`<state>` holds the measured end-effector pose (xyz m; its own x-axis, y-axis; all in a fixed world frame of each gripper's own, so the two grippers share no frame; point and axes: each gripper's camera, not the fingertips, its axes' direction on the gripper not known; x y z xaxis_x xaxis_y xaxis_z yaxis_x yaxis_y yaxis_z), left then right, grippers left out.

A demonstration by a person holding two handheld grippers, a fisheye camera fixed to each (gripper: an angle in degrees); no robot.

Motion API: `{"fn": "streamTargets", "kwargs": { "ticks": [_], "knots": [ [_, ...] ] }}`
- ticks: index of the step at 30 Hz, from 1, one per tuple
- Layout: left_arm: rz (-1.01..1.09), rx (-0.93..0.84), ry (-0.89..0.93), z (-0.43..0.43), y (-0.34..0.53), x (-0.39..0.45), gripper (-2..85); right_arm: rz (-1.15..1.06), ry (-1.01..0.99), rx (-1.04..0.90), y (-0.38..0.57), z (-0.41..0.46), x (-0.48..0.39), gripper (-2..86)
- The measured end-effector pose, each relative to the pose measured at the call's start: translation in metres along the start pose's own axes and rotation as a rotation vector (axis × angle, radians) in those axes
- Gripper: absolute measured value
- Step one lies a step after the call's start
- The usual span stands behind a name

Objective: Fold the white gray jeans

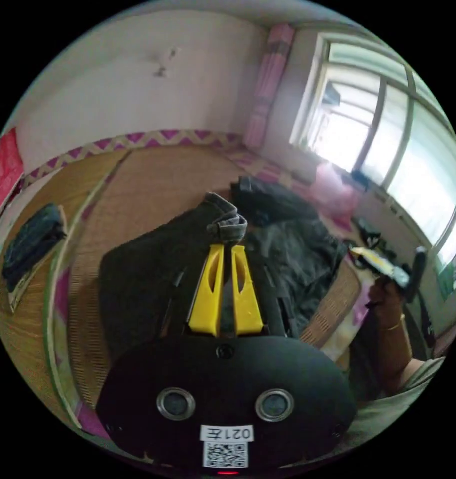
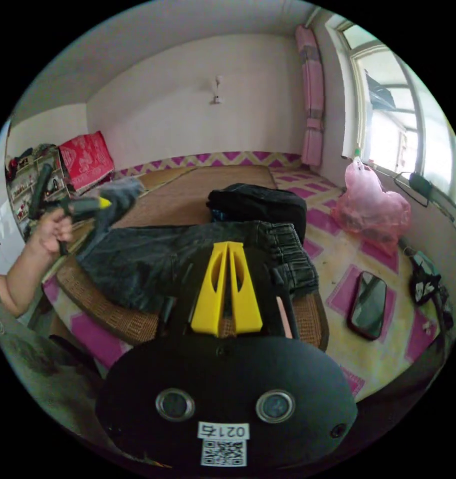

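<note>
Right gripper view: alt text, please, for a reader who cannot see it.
The right tool, yellow jaws closed together, hovers over dark gray denim jeans spread on a woven mat. The left tool lifts one end of the jeans; a pink plastic bag sits near the window.

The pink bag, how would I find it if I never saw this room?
Look along the window wall to the floor below the sill. The pink bag sits there, knotted on top, puffy and see-through, unlike the flat dark phone lying nearby.
</note>
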<state>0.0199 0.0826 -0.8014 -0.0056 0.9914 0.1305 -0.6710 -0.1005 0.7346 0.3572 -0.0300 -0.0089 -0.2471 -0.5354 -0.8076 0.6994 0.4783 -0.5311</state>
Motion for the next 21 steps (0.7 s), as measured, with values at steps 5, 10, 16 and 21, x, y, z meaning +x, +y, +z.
{"fn": "streamTargets", "kwargs": {
  "ticks": [5,10,16,21],
  "knots": [
    [0.042,-0.157,-0.036,0.075,0.024,0.037,-0.8,0.083,-0.065,-0.007,0.043,-0.03,0.037,-0.3],
    [0.13,-0.163,-0.022,0.073,0.018,0.059,1.4,0.185,-0.086,0.005,0.07,-0.043,0.085,1.7],
    [0.061,-0.198,0.159,0.075,0.027,0.044,6.1,0.563,-0.162,-0.064,0.079,-0.015,0.171,10.7],
    [0.098,-0.039,0.308,0.04,0.041,0.032,5.3,0.841,-0.32,-0.051,0.096,0.01,0.22,13.8]
  ]
}}
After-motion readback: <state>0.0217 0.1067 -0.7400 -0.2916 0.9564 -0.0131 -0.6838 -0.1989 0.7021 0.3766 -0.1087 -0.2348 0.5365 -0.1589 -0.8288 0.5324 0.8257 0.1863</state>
